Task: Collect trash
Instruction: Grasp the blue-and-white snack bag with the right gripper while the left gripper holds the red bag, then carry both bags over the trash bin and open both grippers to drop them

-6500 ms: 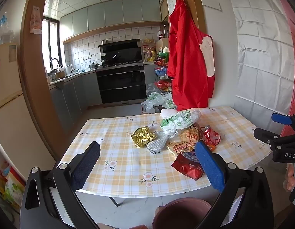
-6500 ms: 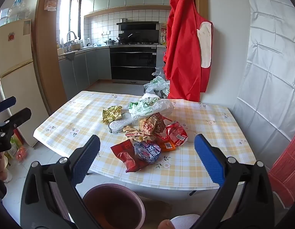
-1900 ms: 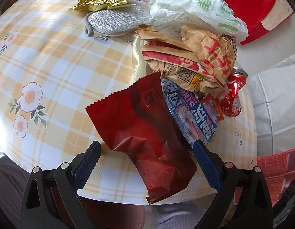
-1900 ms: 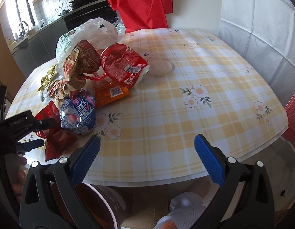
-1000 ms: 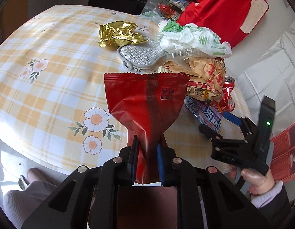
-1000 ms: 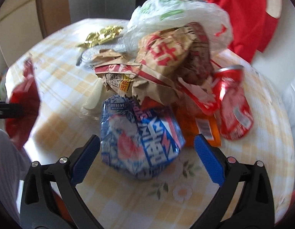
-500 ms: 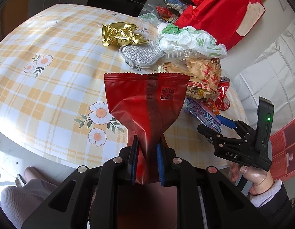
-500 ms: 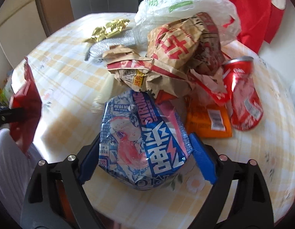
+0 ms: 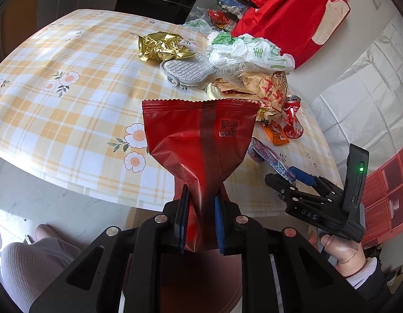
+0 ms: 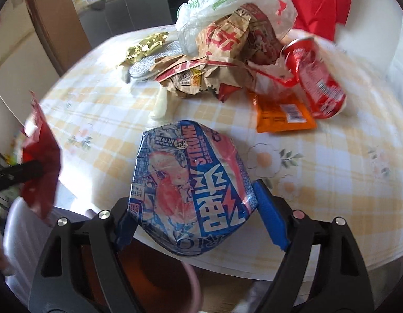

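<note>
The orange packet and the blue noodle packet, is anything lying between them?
No. In the right wrist view, only bare checked tablecloth separates the orange packet from the blue noodle packet.

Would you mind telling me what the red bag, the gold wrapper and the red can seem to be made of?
Red bag: glossy plastic film, probably; it creases sharply and has a zigzag sealed edge.
Gold wrapper: metallic foil or foil-coated film, shiny and tightly crumpled.
Red can: thin printed metal, likely aluminium, judging by its silvery rim.

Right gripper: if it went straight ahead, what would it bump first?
The right gripper already clamps the blue packet. Pushing on, that packet probably hits the orange wrapper or brown paper bags; depth is unclear.
</note>
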A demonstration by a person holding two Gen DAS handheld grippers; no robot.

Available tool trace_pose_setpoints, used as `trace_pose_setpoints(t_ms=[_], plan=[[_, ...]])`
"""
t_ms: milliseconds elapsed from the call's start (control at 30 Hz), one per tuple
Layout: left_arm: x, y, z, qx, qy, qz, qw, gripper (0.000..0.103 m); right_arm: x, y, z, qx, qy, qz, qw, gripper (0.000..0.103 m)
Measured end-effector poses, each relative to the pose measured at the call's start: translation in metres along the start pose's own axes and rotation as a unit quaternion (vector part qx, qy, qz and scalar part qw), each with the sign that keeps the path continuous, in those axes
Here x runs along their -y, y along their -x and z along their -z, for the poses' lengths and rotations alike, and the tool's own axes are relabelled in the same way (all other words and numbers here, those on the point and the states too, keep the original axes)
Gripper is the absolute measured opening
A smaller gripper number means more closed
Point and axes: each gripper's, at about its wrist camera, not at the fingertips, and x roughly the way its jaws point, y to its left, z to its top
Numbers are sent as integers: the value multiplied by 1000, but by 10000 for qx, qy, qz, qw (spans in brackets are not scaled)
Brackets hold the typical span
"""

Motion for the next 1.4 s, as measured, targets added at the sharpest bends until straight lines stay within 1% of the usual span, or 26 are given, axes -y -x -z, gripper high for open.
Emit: trace_pose_setpoints(t_ms=[33, 133, 200, 333, 400, 467, 533, 567, 633, 667, 733, 800, 900, 967, 1033, 1067, 1167, 1233, 1300, 1400], plan=[[0, 1, 1, 3, 4, 12, 10000, 17, -6, 1, -1, -3, 234, 202, 9995, 81], [1, 3, 1, 14, 3, 57, 10000, 17, -16, -2, -2, -50, 631, 514, 9967, 81], [2, 3, 1, 23, -6, 91, 10000, 17, -23, -5, -2, -129, 957, 837, 9918, 82], [3, 3, 1, 20, -4, 152, 9999, 17, -35, -11, -1, -171, 1536, 1355, 9786, 90], [2, 2, 2, 4, 10, 167, 9999, 17, -40, -13, 0, -195, 1747, 1489, 9731, 89], [0, 1, 2, -19, 39, 183, 9998, 17, -39, -14, 0, -303, 1780, 1373, 9739, 73], [-2, 0, 3, -33, 65, 191, 9998, 17, -38, -18, -2, -461, 1672, 1251, 9769, 45], [-2, -1, 3, -37, 74, 196, 9998, 17, -36, -17, -3, -501, 1570, 1144, 9797, 40], [-3, -1, 3, -44, 86, 206, 9997, 17, -37, -12, -2, -444, 1499, 1072, 9819, 28], [-3, -1, 3, -44, 85, 210, 9997, 17, -37, -8, -2, -382, 1447, 1010, 9836, 27], [-3, -1, 3, -50, 68, 218, 9997, 17, -32, 2, -5, -276, 1214, 717, 9896, 23], [-2, -1, 4, -61, 45, 240, 9997, 17, -22, 13, -9, -94, 813, 534, 9952, 17], [0, 0, 7, -105, -17, 294, 9995, 17, -3, 27, -11, 152, 111, 203, 9996, 14], [3, 0, 12, -154, -76, 344, 9993, 17, 12, 33, -7, 291, -401, -79, 9987, 14], [5, -1, 18, -225, -174, 370, 9989, 17, 24, 37, -2, 383, -863, -354, 9949, 14], [6, -1, 20, -255, -221, 372, 9987, 17, 31, 38, 2, 431, -1107, -485, 9917, 14], [8, -1, 30, -371, -377, 366, 9979, 17, 43, 42, 11, 539, -1564, -789, 9831, 14], [9, -3, 38, -482, -465, 331, 9972, 18, 43, 47, 14, 623, -1671, -1010, 9788, 14], [10, -5, 45, -589, -525, 261, 9965, 18, 36, 56, 17, 711, -1561, -1035, 9797, 14], [10, -10, 55, -732, -590, 160, 9954, 18, 29, 68, 22, 828, -1473, -1191, 9784, 14]])
